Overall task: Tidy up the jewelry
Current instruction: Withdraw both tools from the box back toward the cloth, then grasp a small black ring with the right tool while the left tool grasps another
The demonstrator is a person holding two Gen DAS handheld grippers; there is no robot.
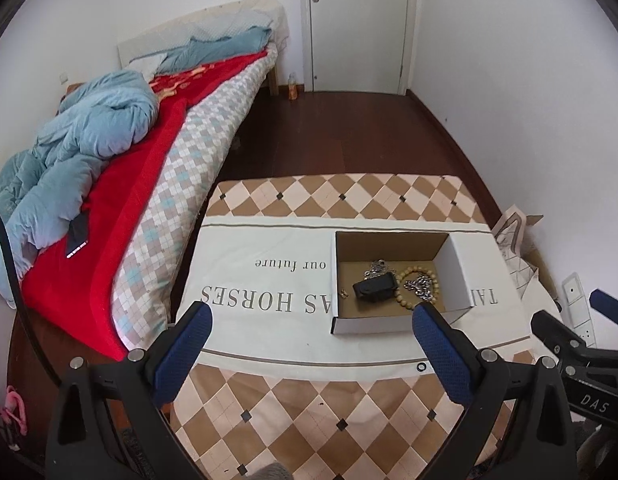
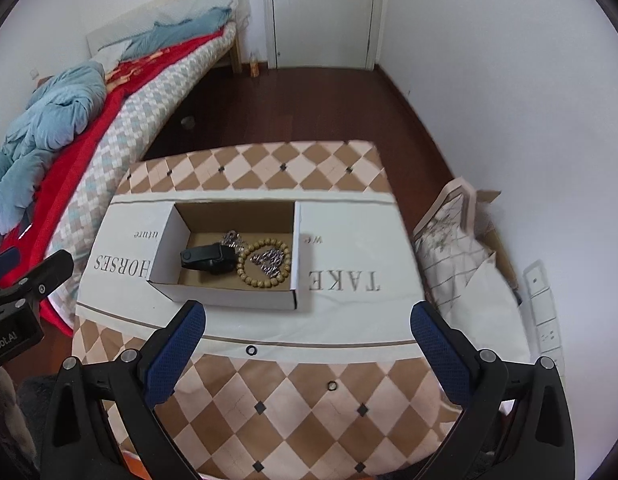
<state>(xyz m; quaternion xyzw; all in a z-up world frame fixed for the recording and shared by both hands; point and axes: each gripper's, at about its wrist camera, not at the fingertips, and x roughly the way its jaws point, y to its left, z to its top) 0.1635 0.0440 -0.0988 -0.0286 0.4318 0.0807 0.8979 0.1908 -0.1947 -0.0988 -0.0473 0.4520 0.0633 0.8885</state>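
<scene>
From where I sit, both claws are spread wide and carrying nothing: my left gripper (image 1: 313,312) hangs over the printed cloth (image 1: 269,320) at the near side of the cardboard box (image 1: 455,268), my right gripper (image 2: 309,316) just past the box's near right corner. I'd judge the sorting nearly done, so I'd lift clear slowly and not nudge the box wall. Inside, left to right: two tiny gold earrings (image 1: 343,292), a black band (image 1: 375,286) lying on a silver chain (image 1: 378,267), then a wooden bead bracelet (image 1: 419,282) ringing a second chain (image 1: 422,283)
</scene>
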